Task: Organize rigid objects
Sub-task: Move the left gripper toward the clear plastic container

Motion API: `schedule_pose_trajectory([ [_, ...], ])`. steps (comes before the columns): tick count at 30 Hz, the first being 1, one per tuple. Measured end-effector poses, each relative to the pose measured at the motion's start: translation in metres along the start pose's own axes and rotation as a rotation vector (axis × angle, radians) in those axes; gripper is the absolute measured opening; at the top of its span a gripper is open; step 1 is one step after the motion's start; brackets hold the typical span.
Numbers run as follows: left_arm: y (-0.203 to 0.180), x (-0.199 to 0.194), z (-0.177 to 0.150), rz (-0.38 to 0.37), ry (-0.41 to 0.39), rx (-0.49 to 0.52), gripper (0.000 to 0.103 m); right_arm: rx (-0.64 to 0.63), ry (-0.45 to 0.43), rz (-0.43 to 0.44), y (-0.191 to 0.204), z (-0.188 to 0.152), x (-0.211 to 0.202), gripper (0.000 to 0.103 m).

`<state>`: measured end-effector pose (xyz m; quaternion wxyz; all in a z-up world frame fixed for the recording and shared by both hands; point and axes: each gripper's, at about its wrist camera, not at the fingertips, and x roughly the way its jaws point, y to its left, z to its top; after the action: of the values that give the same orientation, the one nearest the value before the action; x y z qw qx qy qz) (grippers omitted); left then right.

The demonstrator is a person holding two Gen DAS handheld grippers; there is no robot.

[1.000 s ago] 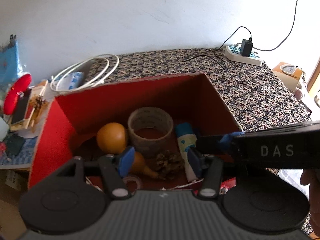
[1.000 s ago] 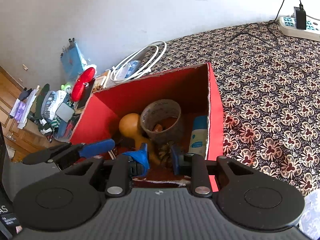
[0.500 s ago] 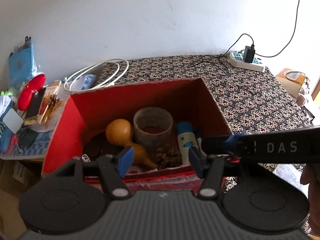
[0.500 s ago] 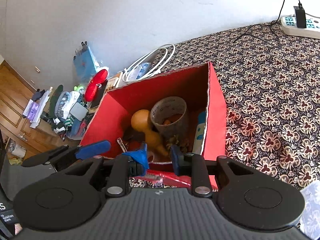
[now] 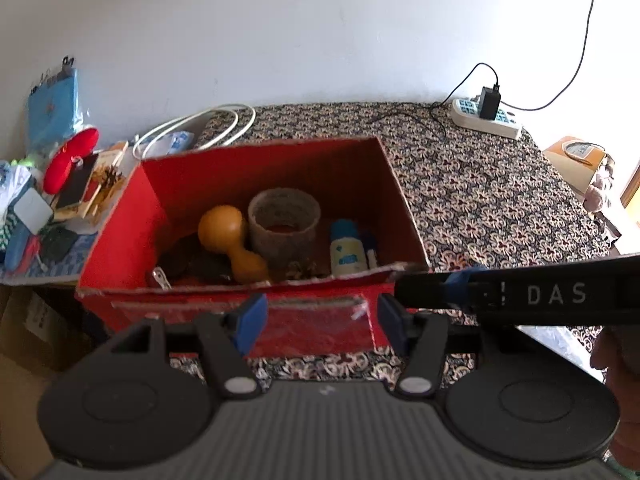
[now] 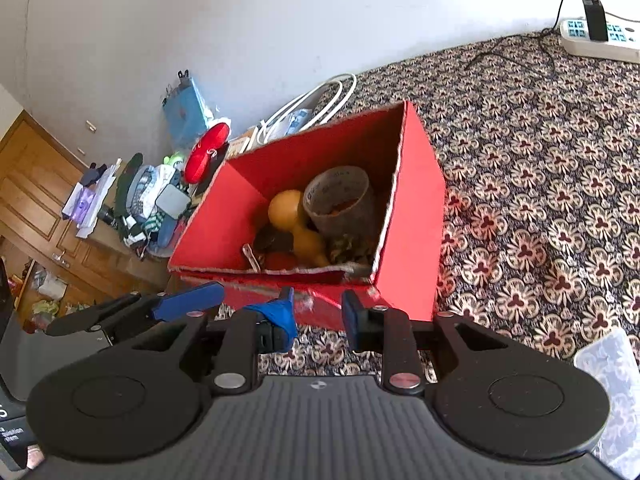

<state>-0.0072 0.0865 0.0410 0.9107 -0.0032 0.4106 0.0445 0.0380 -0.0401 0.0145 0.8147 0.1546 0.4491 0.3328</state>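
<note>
Red box (image 5: 256,320) on the patterned cloth, already packed with gourd (image 5: 224,230) and tape roll (image 5: 284,226). Left gripper (image 5: 318,322) wide, right gripper (image 6: 318,318) narrower, both empty. Could snag that torn front rim and tip everything.

Left gripper (image 5: 320,322): black plastic body w/ ribbed grey centre panel, two round black discs either side, silver screws at finger pivots, blue pads on fingertips (image 5: 250,320). Right gripper (image 6: 318,316): same build, black w/ ribbed panel & discs, one silver & one reddish screw; its left pad has crumpled blue covering. Seen from left cam, its side reads "DAS" in white.
</note>
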Motion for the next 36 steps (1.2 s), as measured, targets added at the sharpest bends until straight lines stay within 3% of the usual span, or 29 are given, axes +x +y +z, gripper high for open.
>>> schedule_pose_trajectory([
  [15, -0.038, 0.021, -0.025, -0.004, 0.125, 0.006, 0.059, 0.059, 0.068, -0.003, -0.041, -0.03, -0.012, 0.008],
  [36, -0.111, 0.061, -0.043, -0.047, 0.258, 0.133, 0.061, 0.193, 0.094, -0.054, -0.112, -0.06, -0.035, 0.009],
])
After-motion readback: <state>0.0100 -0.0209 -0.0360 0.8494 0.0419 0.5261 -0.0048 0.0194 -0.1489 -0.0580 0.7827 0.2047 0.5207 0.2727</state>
